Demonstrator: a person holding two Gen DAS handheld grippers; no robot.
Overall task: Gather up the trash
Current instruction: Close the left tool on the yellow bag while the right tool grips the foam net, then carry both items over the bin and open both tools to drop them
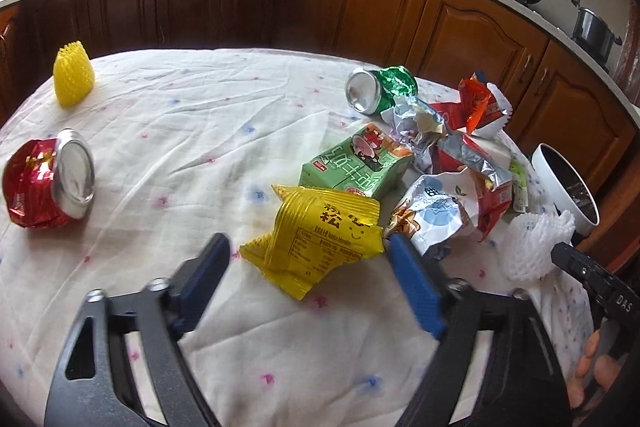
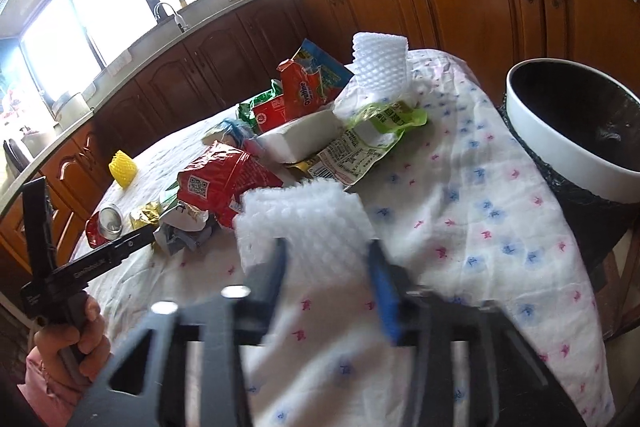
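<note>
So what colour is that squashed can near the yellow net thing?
Red can, silver top; left wrist view.

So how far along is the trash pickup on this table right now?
Nothing looks binned yet; the white-rimmed bin's inside is too dark to tell. In hand: right tongs straddle a white foam net sleeve, and left tongs bracket the yellow snack wrapper. Left: crushed red can, crushed green can, green carton, wrapper pile.

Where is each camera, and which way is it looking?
Left wrist: on the left gripper, looking down along its blue fingers at the yellow wrapper.
Right wrist: on the right gripper, facing the white foam net; a hand shows.
Both see the bin and red can.
</note>
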